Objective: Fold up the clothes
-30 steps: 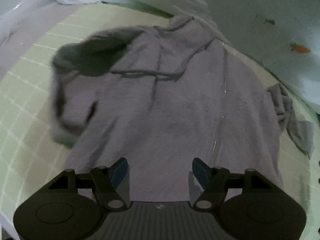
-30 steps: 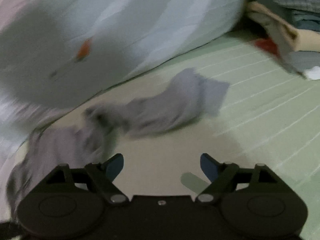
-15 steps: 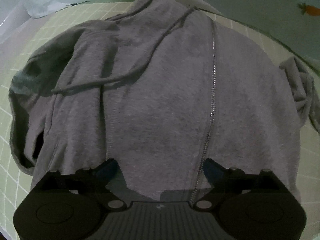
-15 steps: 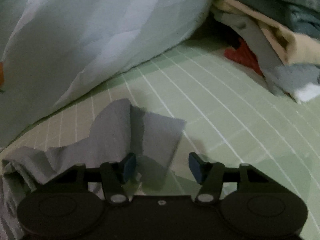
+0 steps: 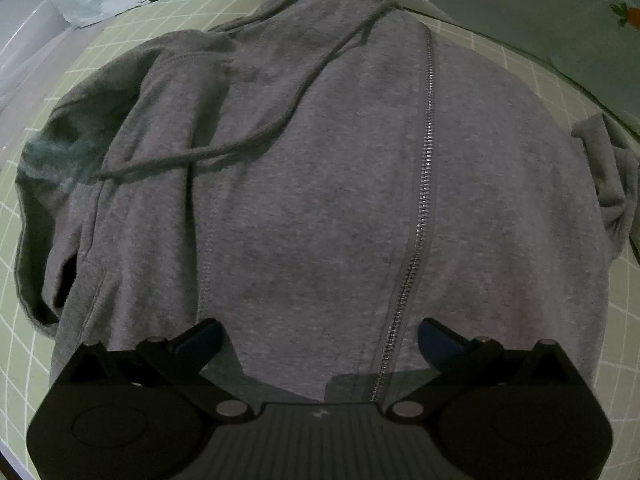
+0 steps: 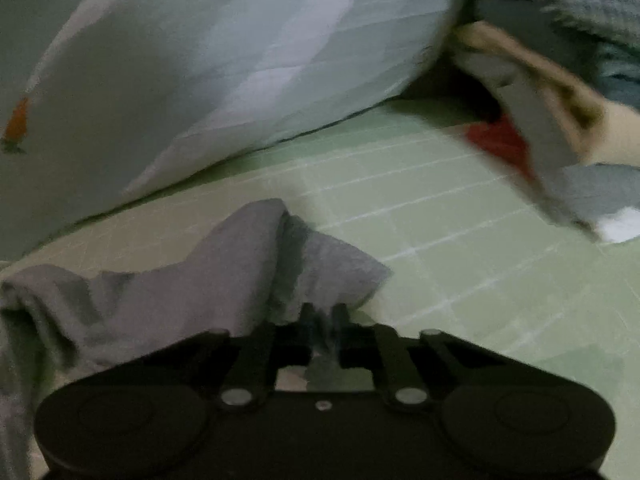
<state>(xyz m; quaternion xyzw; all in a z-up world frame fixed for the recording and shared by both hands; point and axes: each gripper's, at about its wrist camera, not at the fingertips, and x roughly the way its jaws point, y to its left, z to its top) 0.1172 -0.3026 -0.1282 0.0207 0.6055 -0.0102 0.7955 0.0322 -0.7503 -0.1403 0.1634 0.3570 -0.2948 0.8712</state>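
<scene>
The left gripper (image 5: 320,336) points steeply down over a grey zip-up hoodie (image 5: 320,184). Its jaws are opening, spread wide apart, with nothing pinched between them. The blue fingertip pads (image 5: 434,338) hang above the fabric near the hoodie's hem, one on each side of the zipper's (image 5: 424,200) lower end.

The hoodie lies front side up on a pale green sheet with a white grid pattern (image 5: 24,352). The zipper is closed and runs up the middle of the garment towards the neck. A grey drawstring (image 5: 224,148) trails from the neck opening across the chest to the left of the picture. On that side the sleeve (image 5: 132,168) is folded in over the body. At the right edge of the left wrist view, the other sleeve (image 5: 608,184) is bunched beside the body.

The right gripper (image 6: 324,314) is closed, its jaws pressed together on a fold of grey cloth. This cloth is the hoodie's sleeve end (image 6: 256,264), which rises in a crumpled ridge just ahead of the fingers and lies on the green sheet.

Behind the sleeve, a pale bluish quilt (image 6: 240,60) with a small orange carrot print (image 6: 18,124) rests on the sheet. To the right of the quilt is a blurred pile of other clothes (image 6: 560,80) in checked, beige, grey and red fabrics, well apart from the gripper.
</scene>
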